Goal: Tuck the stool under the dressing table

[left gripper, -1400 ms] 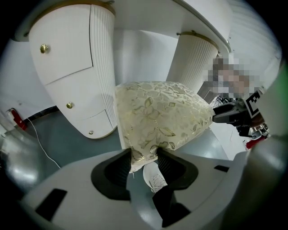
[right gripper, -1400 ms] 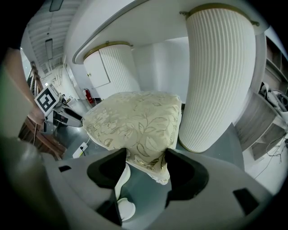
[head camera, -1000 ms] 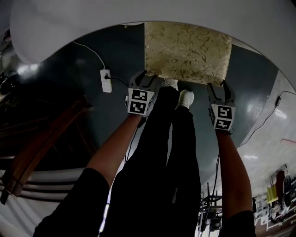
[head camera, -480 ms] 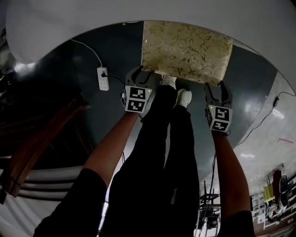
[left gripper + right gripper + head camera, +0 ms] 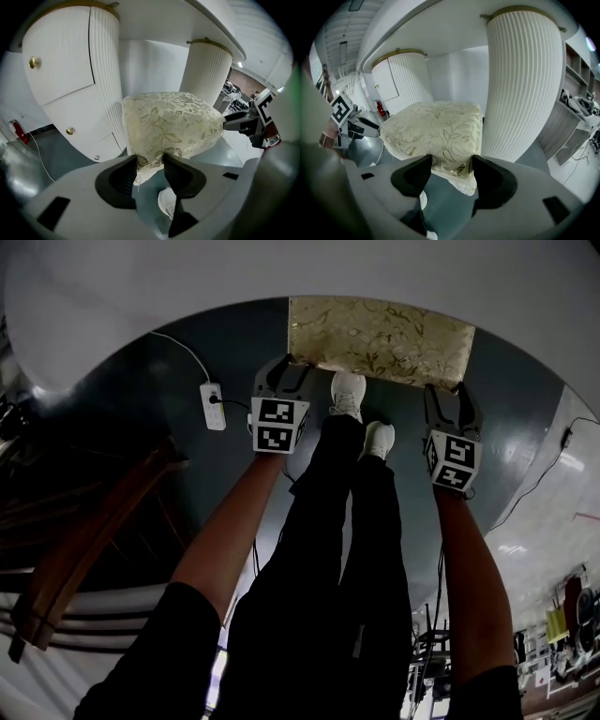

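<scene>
The stool [image 5: 380, 334] has a gold leaf-patterned cushion and stands on the dark floor, its far part under the white dressing table [image 5: 281, 268]. My left gripper [image 5: 286, 364] is at the cushion's near left corner, my right gripper [image 5: 448, 390] at the near right corner. In the left gripper view the jaws of the left gripper [image 5: 150, 161] close on the cushion corner of the stool [image 5: 171, 124], between two ribbed table pedestals [image 5: 105, 79]. In the right gripper view the right gripper [image 5: 452, 164] pinches the other corner of the stool [image 5: 436, 129] beside a ribbed pedestal [image 5: 518, 79].
A white power strip [image 5: 215, 405] with its cable lies on the floor left of the left gripper. The person's legs and white shoes [image 5: 349, 395] stand between the grippers. Dark wooden furniture [image 5: 84, 540] is at the left. A cable [image 5: 544, 474] runs along the floor at the right.
The stool has slid further under the table top, so less of its cushion shows. Both grippers moved away from the person with it, and one white shoe stepped forward.
</scene>
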{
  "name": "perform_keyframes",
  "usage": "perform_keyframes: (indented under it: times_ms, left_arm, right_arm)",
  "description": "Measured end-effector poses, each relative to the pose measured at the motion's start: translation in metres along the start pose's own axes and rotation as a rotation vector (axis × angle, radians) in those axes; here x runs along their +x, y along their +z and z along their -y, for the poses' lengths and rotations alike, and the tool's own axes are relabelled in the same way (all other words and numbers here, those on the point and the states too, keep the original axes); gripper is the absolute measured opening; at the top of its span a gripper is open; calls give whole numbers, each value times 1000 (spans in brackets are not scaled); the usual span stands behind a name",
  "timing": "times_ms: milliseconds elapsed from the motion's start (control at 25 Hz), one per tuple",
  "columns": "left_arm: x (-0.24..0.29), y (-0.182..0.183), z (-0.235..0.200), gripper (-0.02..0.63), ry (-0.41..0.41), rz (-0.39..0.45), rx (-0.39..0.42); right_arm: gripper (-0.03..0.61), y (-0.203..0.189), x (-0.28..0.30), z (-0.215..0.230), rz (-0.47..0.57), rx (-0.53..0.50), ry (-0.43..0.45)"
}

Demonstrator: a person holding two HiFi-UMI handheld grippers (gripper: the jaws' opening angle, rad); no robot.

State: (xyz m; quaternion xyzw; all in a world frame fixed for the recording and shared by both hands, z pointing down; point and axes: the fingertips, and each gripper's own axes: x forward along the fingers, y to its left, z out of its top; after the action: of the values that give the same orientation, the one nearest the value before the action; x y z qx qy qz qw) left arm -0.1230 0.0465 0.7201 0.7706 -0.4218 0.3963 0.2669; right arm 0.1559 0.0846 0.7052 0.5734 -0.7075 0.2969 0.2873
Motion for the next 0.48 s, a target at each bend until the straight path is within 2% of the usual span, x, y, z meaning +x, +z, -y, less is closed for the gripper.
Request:
perform_keyframes:
  times_ms: [80, 280, 360, 480]
  left_arm:
    - [7, 10, -6, 189, 14, 14, -14]
    - [47, 87, -31, 189, -33, 19, 5]
    - [53, 95, -27, 189, -61, 28, 16]
    - [55, 99, -26, 189, -50, 39, -7]
  right_arm:
    - [268, 9, 9, 3, 14, 3, 1]
    - [267, 74, 59, 38, 28, 10, -31]
    - [268, 85, 65, 50, 36, 6, -49]
    - [267, 89, 66, 53, 49, -12, -26]
